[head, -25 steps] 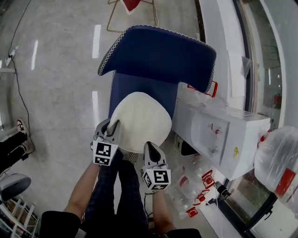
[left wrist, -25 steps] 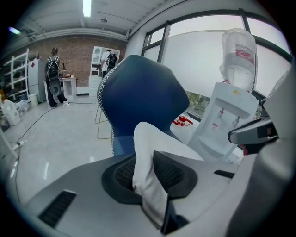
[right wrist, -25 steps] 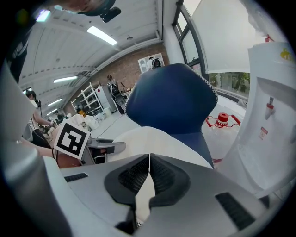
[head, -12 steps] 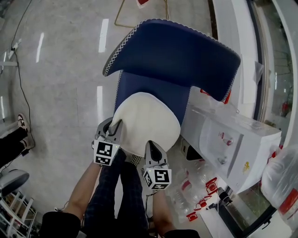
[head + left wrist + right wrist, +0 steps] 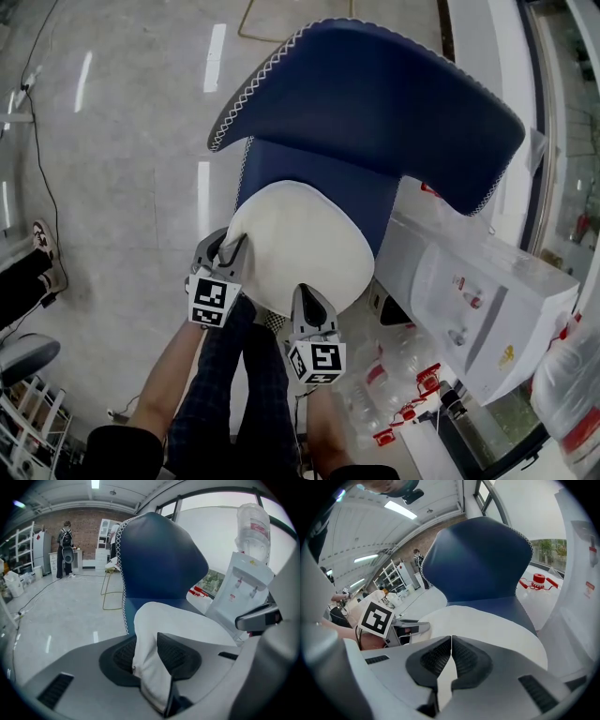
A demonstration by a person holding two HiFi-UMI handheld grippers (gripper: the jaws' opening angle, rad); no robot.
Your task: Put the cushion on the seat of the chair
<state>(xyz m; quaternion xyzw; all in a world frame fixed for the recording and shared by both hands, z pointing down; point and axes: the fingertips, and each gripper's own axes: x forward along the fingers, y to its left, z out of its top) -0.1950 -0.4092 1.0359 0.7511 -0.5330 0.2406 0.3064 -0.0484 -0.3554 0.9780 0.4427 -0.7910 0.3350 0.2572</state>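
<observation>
A round white cushion [image 5: 300, 248] hangs over the front of the seat of a dark blue chair [image 5: 375, 103] with white stitched edging. My left gripper [image 5: 228, 251] grips the cushion's near left rim. In the left gripper view a thick fold of the cushion [image 5: 187, 630] fills the gap between the pads of the left gripper [image 5: 149, 653], whose jaws have just been opening. My right gripper [image 5: 307, 298] holds the near right rim. In the right gripper view, the right gripper [image 5: 451, 656] is nearly closed on a thin white edge of the cushion [image 5: 487, 625]. The chair back [image 5: 483, 559] rises behind it.
A white water dispenser [image 5: 478, 300] stands close to the chair's right side. Clear bottles with red caps [image 5: 394, 394] lie on the floor below it. A cable [image 5: 37, 169] runs over the grey floor at left, near someone's shoe [image 5: 42, 262]. A person [image 5: 65, 550] stands far back.
Both grippers have sunk with the cushion toward the chair seat. The chair now fills more of the head view and the cushion covers more of the seat.
</observation>
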